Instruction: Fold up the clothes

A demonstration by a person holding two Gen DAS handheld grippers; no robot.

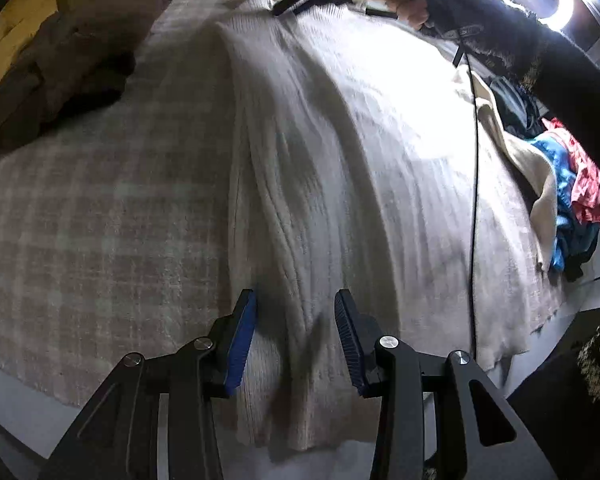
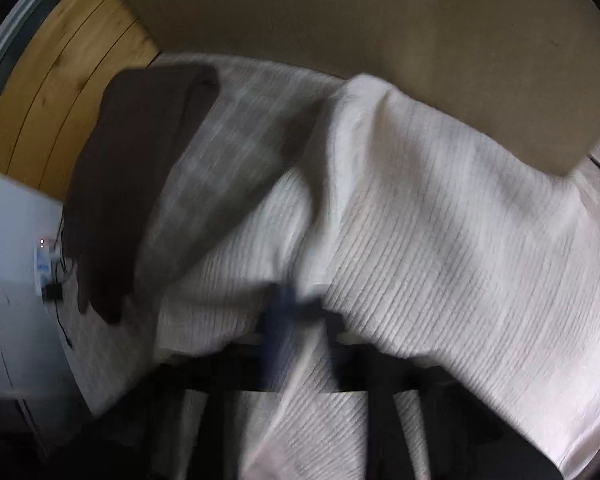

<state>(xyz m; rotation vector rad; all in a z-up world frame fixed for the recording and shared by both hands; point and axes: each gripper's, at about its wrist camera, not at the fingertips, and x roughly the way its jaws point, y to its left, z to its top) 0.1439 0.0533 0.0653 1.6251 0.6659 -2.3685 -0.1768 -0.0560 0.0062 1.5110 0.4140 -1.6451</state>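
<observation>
Left hand-held gripper (image 1: 295, 334) agape over white sweater (image 1: 340, 152); right hand-held gripper (image 2: 300, 312) pinching it

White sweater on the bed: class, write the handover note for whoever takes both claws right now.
Left claw: open, low over the near hem of the white sweater, gripping nothing.
Right claw: at the far end, seemingly shut on the sweater; blurred, so check.
The sweater lies lengthwise on the plaid blanket, rumpled, no finished fold visible.
Brown garment lies at the left; unfolded pile at the right.
Left: fold the sweater, then the pile.
</observation>
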